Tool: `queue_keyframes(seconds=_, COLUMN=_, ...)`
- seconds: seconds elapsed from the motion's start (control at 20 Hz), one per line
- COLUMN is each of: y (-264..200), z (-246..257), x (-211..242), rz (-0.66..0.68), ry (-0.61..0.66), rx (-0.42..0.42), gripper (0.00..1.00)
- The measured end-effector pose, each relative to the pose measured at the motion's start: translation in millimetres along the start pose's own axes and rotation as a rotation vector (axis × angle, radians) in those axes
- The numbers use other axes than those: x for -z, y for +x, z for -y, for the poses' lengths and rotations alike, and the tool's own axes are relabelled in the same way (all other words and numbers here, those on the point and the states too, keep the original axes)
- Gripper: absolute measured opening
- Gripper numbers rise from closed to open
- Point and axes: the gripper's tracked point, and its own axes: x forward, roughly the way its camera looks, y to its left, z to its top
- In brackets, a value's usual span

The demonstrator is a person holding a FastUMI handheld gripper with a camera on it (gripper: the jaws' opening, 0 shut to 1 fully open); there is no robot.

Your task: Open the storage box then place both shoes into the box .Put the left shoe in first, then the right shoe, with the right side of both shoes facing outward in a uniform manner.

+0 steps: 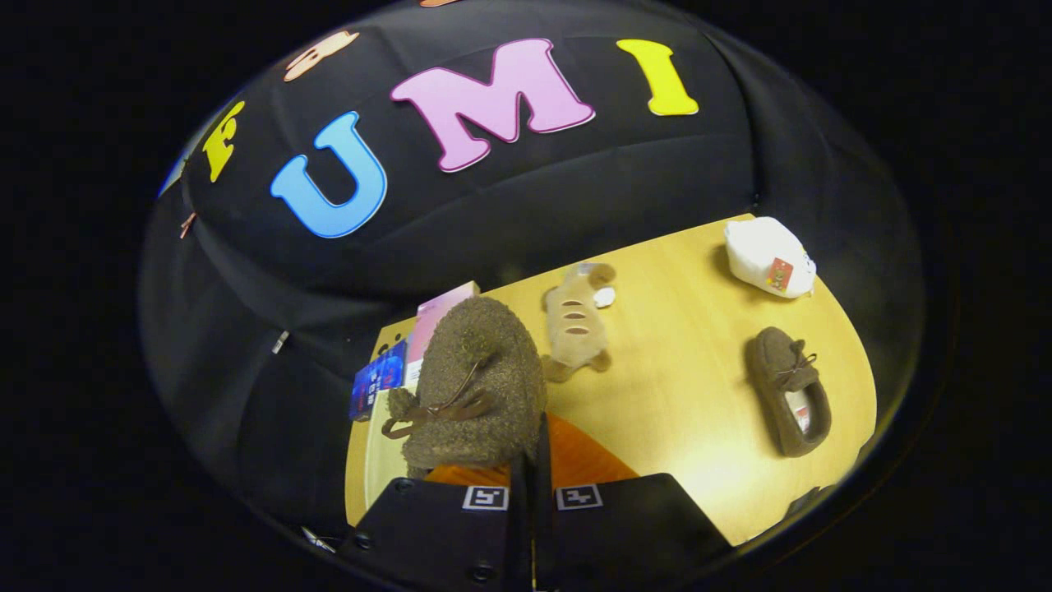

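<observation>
While the claw (532,460) rides above the wooden worktop (682,395), its two fingers stand pressed together on the rim of a fuzzy brown shoe (477,386), which hangs lifted just ahead of them with its bow lace facing the camera. Relative to that held shoe, an orange surface (583,460) lies directly beneath, pink and blue flat packages (403,353) lie just behind it at the worktop's edge, a tan plush toy (575,325) lies near its far side, the second brown shoe (787,390) rests well apart across the worktop, and a white wrapped bundle (768,256) sits beyond that shoe at the far corner.
</observation>
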Motion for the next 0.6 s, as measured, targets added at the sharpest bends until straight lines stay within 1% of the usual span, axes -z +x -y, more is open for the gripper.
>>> queue_keyframes(seconds=0.1, y=8, z=-25, x=3, rz=-0.014, ry=-0.020, rx=-0.019, gripper=0.06)
queue_keyframes(seconds=0.3, y=29, z=-78, x=36, rz=-0.092, ry=-0.013, rx=-0.070, gripper=0.06)
queue_keyframes(seconds=0.5, y=53, z=-108, x=74, rz=-0.158, ry=-0.047, rx=-0.064, gripper=0.06)
queue_keyframes(seconds=0.6, y=68, z=-116, x=92, rz=-0.194, ry=-0.054, rx=-0.042, gripper=0.07)
